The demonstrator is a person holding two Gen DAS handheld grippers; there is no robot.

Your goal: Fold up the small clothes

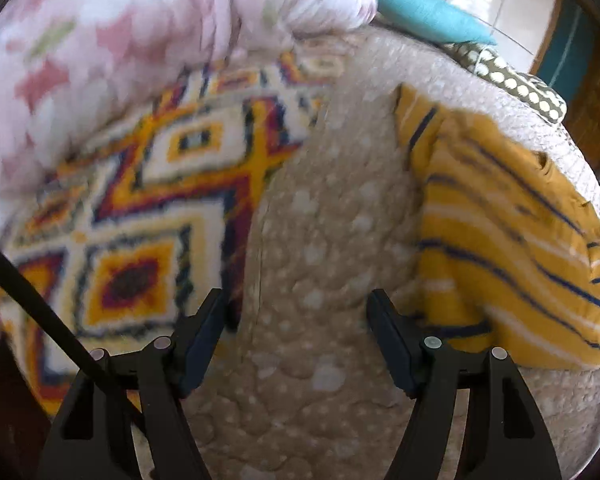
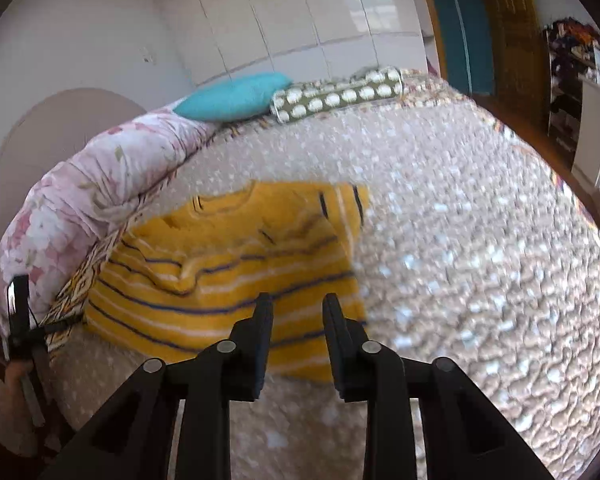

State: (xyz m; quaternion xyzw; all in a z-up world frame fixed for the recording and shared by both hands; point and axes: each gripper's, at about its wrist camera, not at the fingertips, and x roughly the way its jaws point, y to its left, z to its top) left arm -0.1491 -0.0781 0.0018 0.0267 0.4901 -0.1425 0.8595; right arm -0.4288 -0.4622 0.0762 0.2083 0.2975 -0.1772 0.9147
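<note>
While nothing is gripped, the left gripper (image 1: 296, 312) is held spread wide over the beige quilt (image 1: 320, 240), the yellow striped shirt (image 2: 228, 276) is laid flat for folding, and the right gripper (image 2: 298, 316) is poised part-open at its hem.

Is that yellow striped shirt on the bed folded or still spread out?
Partly folded. The yellow striped shirt lies on the beige bedspread as a compact block, one sleeve turned in over the body. Neither gripper holds it.

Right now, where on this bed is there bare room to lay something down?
The beige quilt lies bare right of the yellow striped shirt, up to the spotted bolster. A narrower bare strip runs between the shirt and the patterned blanket. The floral duvet crowds the left edge.
</note>
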